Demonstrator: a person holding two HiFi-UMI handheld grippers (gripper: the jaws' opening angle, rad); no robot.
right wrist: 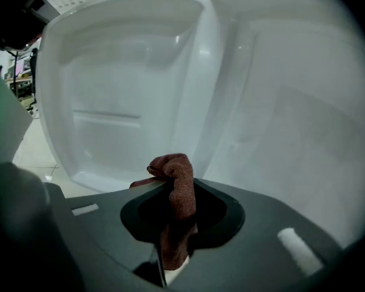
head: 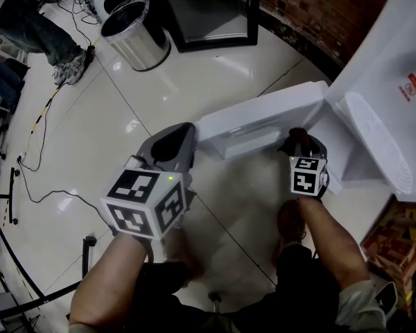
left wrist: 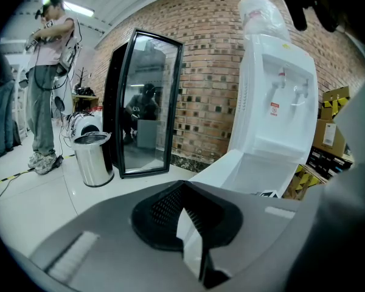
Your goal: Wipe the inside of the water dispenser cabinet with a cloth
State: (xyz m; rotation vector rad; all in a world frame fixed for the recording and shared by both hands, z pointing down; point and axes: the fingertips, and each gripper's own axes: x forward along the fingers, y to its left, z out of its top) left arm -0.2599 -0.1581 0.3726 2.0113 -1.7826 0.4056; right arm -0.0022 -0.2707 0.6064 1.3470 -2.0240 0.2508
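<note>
1. The right tongs point(right wrist: 170, 194) are clamped on a dark red cloth point(right wrist: 180, 176). The cloth bunches up above the tips and hangs down between the jaws.
2. The cloth is right in front of the white water dispenser point(head: 385, 82), at its open lower cabinet point(right wrist: 292, 126). It faces the seam where the cabinet door point(right wrist: 121, 84) joins the cabinet. I cannot tell if it touches the plastic.
3. The door is swung wide to the left, showing its moulded inner side.
4. The left tongs point(left wrist: 187, 221) are closed with nothing between them. They are held over the tiled floor point(head: 90, 130), left of the open door.
5. Further off to the left, a steel bin point(left wrist: 94, 157) stands beside a black-framed glass panel point(left wrist: 143, 102) against the brick wall point(left wrist: 213, 59).
6. A person point(left wrist: 48, 84) stands at the far left.
</note>
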